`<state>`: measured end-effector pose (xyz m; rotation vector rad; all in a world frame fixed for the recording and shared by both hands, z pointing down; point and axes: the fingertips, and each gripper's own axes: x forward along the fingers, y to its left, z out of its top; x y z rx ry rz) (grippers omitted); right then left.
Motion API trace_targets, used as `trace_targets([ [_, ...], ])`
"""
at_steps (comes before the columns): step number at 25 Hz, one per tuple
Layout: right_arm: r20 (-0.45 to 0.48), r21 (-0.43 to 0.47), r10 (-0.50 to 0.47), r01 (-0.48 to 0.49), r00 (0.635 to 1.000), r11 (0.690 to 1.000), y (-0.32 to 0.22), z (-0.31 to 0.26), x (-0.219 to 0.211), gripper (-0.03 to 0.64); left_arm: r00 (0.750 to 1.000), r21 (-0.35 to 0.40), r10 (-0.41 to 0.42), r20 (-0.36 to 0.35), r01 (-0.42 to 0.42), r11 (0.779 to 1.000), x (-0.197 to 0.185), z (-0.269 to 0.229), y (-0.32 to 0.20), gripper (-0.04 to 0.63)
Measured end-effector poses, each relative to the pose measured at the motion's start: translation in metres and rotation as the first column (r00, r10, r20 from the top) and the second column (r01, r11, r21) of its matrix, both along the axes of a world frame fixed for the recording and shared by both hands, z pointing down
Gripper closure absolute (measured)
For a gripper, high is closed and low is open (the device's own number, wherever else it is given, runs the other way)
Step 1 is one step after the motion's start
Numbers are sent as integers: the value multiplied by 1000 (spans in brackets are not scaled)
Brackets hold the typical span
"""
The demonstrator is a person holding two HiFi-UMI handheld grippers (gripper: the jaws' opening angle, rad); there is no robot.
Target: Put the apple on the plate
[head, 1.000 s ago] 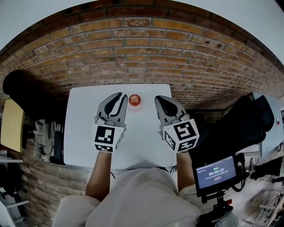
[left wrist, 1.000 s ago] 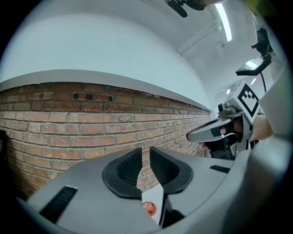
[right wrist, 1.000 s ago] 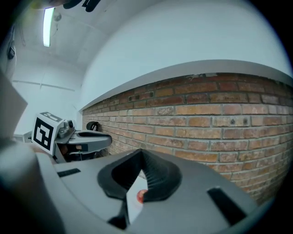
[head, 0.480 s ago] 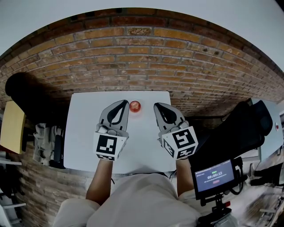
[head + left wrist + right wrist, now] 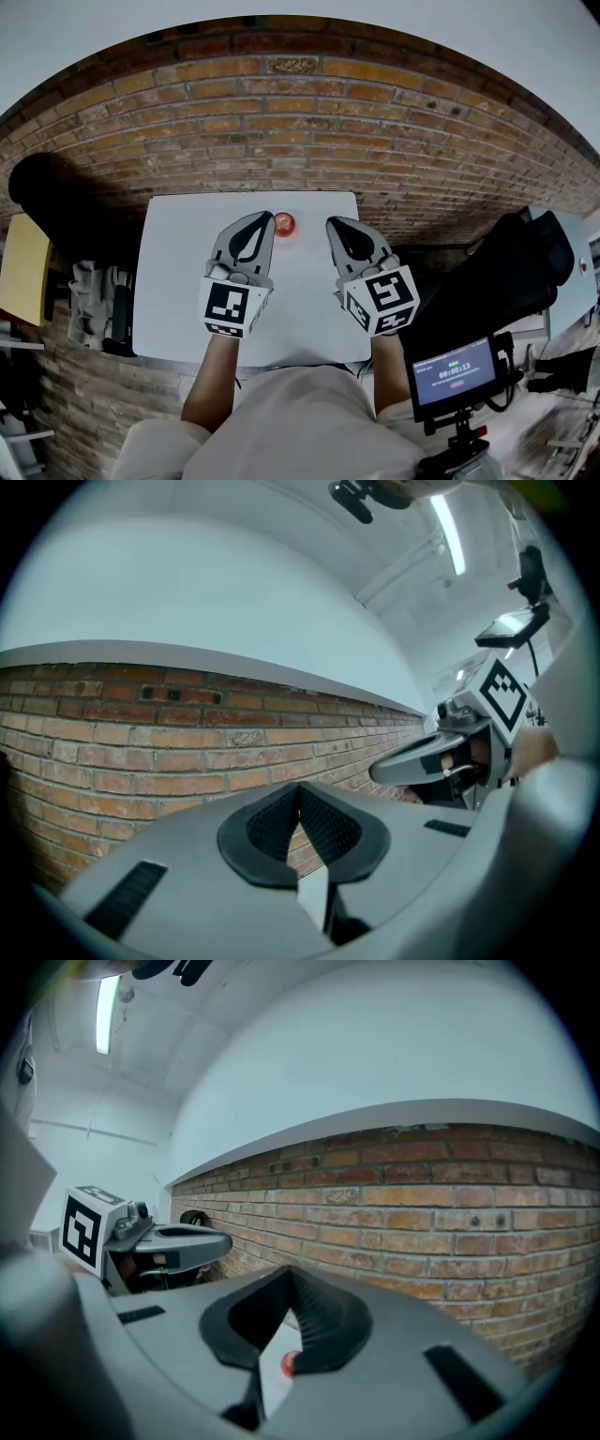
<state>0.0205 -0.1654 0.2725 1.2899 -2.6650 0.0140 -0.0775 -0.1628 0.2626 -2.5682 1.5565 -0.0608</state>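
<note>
A small red apple (image 5: 284,223) rests near the far edge of the white table (image 5: 178,281). A faint pale ring lies under it, too small to tell whether it is a plate. My left gripper (image 5: 266,217) is held level just left of the apple, shut and empty, and its black pads (image 5: 323,829) meet with only brick wall behind them. My right gripper (image 5: 332,225) hovers a little to the right of the apple, also shut with nothing in it. In the right gripper view a sliver of the apple (image 5: 289,1363) shows below the closed pads (image 5: 319,1321).
A brick wall (image 5: 300,122) rises directly behind the table. A dark bulky object (image 5: 56,202) lies to the left, and a black bag (image 5: 497,272) and a small screen on a stand (image 5: 456,372) to the right. Each gripper shows in the other's view: right gripper (image 5: 441,757), left gripper (image 5: 178,1241).
The left gripper's jaws, slightly apart beside the apple a second ago, have closed on nothing. The apple and the right gripper have kept their places.
</note>
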Motion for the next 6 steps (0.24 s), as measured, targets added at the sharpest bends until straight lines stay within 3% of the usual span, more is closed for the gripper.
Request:
trace_targets([
  [6, -3, -11, -1, 1, 1000, 1000, -3, 3, -2, 615, 1000, -9, 7, 2, -7, 1000, 1, 2, -2, 588],
])
